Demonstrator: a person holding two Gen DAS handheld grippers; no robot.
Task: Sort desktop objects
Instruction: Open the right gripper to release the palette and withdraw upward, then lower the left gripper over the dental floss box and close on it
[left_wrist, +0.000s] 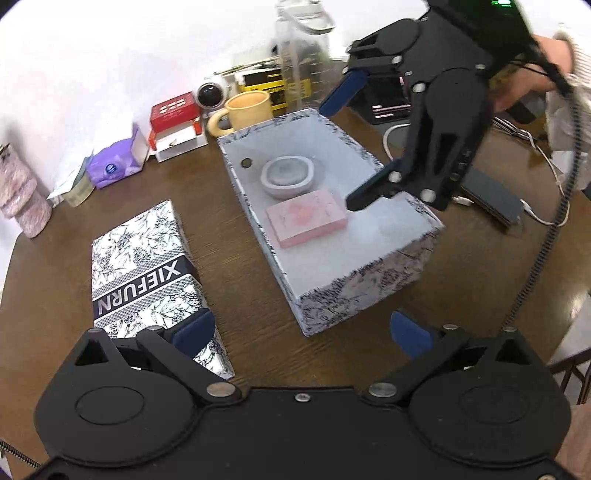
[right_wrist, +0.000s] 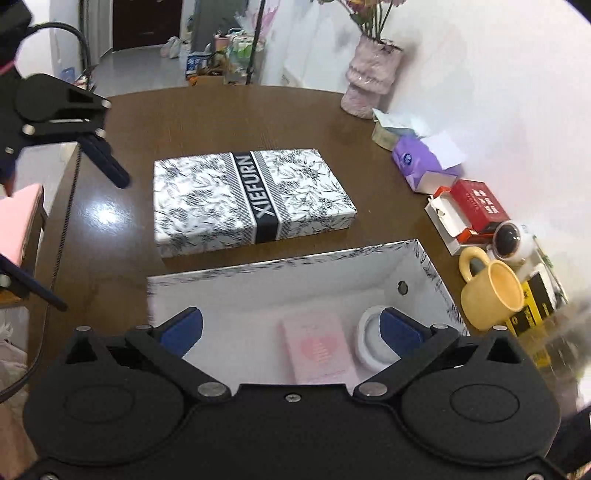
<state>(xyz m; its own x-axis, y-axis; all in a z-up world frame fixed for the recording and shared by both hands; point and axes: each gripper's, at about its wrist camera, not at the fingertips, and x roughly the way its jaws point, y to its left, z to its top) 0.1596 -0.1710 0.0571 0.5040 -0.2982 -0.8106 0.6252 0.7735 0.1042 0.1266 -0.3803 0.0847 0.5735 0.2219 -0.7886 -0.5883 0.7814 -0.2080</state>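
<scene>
Left wrist: left gripper (left_wrist: 301, 332) open, empty, near edge of the table (left_wrist: 236, 295). Open box (left_wrist: 369, 284) dead ahead holds white dish (left_wrist: 288, 176) and pink card box (left_wrist: 306, 218); right gripper (left_wrist: 341, 147) spread wide above them, holding nothing.

Right wrist: lid (right_wrist: 251, 199) lies far of the box. Likely next: grab the lid by its long edges, keep it level, seat it squarely.

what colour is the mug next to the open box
Pale yellow. The mug shows best in the right wrist view, just outside the open box.
</scene>
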